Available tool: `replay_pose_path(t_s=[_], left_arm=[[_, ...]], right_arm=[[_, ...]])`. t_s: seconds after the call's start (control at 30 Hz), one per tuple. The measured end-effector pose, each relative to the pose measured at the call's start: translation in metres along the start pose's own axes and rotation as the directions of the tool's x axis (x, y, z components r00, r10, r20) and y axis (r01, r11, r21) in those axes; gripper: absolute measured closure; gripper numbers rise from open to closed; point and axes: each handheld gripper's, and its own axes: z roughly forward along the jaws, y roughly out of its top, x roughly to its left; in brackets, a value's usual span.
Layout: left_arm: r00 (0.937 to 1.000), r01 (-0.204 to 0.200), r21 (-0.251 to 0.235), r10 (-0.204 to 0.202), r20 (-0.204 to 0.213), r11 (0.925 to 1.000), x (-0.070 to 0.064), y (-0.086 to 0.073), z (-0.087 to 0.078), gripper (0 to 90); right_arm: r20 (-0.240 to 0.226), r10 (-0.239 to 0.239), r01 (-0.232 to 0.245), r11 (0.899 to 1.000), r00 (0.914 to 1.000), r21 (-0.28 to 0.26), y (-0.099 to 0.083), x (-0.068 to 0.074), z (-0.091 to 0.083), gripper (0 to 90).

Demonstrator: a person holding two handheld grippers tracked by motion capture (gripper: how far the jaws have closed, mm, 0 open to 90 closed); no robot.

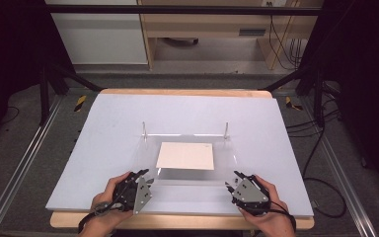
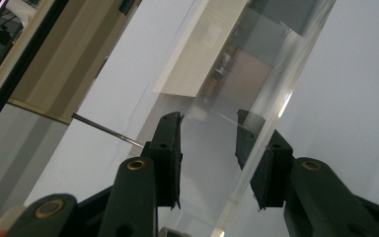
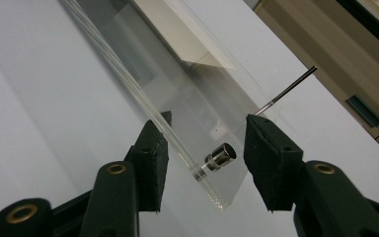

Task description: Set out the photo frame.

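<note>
A clear plastic sheet (image 1: pixel 187 173) lies flat on short metal feet over the middle of the counter (image 1: pixel 103 128), with a white sheet of paper (image 1: pixel 185 155) under or on it, square to the edges. The sheet's long axis runs left to right across the person, so its near edge faces both hands, and that edge is what the coming move seems to turn on. The left gripper (image 1: pixel 140 176) sits at the near left corner and the right gripper (image 1: pixel 231 183) at the near right corner, each about as close to its own corner as the other. In the left gripper view the fingers (image 2: pixel 170 148) stand wide apart with the near edge of the sheet passing between them, not yet pinched. In the right gripper view the right fingers (image 3: pixel 271 163) are likewise wide, straddling the corner of the sheet, with one small metal foot (image 3: pixel 219 156) lying in the gap just under the plastic. Two thin upright pins (image 1: pixel 144 128) stand at the far corners, well away from both hands. My judgement is that each hand needs to close on the thin edge directly ahead of it, and together, so the sheet lifts level.
</note>
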Motion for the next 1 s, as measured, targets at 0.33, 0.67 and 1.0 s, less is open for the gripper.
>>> replay_pose_path(t_s=[0.33, 0.67, 1.0], left_arm=[[0.9972, 0.063, -0.019, -0.062, 0.041, 0.9978, 0.012, 0.003, -0.004, 59.4], [0.9878, 0.128, -0.032, -0.125, 0.093, 0.9912, 0.050, 0.015, -0.008, 62.8], [0.9665, 0.195, -0.004, -0.192, 0.171, 0.9808, 0.097, 0.036, -0.006, 66.9]], right_arm=[[-0.027, 0.024, -0.024, 1.000, 0.9994, 0.003, 0.008, -0.005, -0.004, 54.1], [-0.124, 0.061, -0.059, 0.998, 0.9904, 0.021, 0.038, -0.037, -0.007, 57.3], [-0.208, 0.139, -0.140, 0.990, 0.9682, 0.013, 0.065, -0.081, -0.004, 60.2]])
